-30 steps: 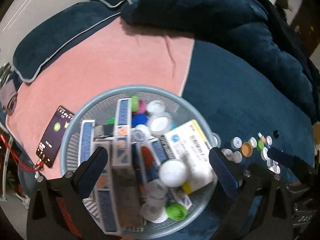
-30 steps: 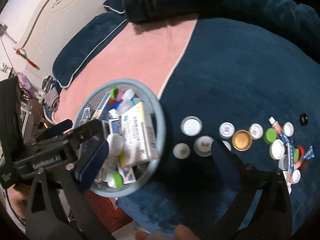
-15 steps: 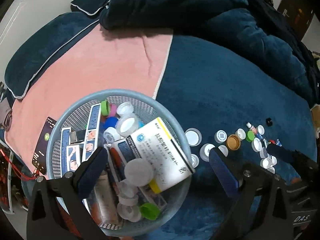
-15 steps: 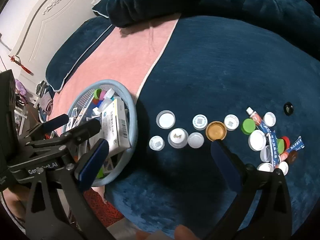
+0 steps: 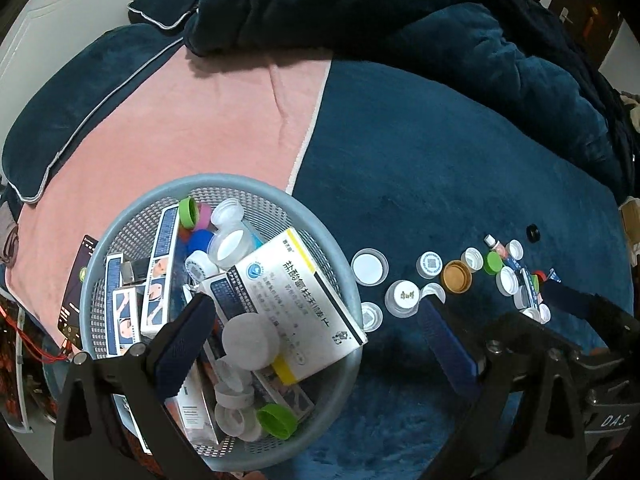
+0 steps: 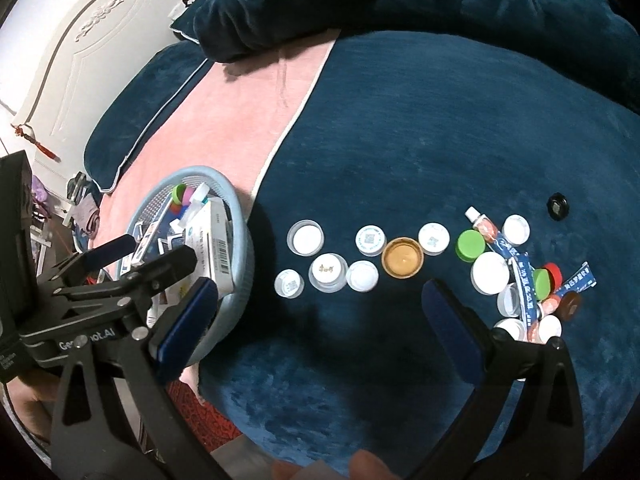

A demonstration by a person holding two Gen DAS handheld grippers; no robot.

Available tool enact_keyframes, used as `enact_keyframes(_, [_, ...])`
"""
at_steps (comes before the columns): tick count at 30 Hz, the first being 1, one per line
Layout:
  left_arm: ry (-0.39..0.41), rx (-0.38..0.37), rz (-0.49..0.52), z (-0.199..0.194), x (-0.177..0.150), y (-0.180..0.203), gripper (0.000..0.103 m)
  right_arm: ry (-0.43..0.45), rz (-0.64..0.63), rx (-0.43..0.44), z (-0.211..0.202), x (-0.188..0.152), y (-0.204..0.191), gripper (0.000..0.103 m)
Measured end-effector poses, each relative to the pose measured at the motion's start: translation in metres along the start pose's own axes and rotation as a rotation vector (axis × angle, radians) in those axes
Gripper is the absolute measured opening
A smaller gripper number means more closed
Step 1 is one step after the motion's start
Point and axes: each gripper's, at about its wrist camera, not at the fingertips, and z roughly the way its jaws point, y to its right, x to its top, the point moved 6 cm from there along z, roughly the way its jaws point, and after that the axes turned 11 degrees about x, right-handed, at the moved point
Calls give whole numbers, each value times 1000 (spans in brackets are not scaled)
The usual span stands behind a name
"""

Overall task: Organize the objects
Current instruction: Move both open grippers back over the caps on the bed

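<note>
A pale blue mesh basket (image 5: 224, 184) stands on the bed, where the pink blanket (image 5: 168, 120) meets the dark blue blanket (image 6: 420, 120). It is full: a big white medicine box (image 5: 296, 304) with a yellow end lies across the top, narrow blue-and-white boxes (image 5: 162, 256) stand along its far-left side, and many loose caps lie between them, among them a green cap (image 5: 277, 421) at the near rim and a white round lid (image 5: 250, 341) beside the medicine box. To the left of the basket, on the pink blanket, lies a dark phone (image 5: 78, 288).

To the right of the basket, on the dark blue blanket, a line of bottle caps (image 6: 328, 270) is spread out, white ones first, then a gold cap (image 6: 402, 258). Farther from the basket is a crowded heap with a green cap (image 6: 471, 245), a red cap (image 6: 552, 272), small tubes (image 6: 486, 226) and blue sachets (image 6: 528, 292). A small black ring (image 6: 558, 205) lies apart beyond the heap.

The left gripper (image 5: 316, 340) hangs above the right side of the basket, its fingers wide apart and holding nothing; one finger is over the basket's contents, the other over the blanket beside the nearest white caps. The right gripper (image 6: 320, 320) is also spread wide and empty, near the row of caps, with the basket at its left finger and the heap by its right finger.
</note>
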Motion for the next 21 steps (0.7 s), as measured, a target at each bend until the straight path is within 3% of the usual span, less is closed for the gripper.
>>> enact_keyframes(12, [-16, -10, 39, 3, -3, 18, 102, 13, 46, -25, -10, 2, 25, 103])
enact_keyframes(21, [-39, -59, 152, 12, 8, 72, 102, 57, 141, -73, -32, 12, 77, 103])
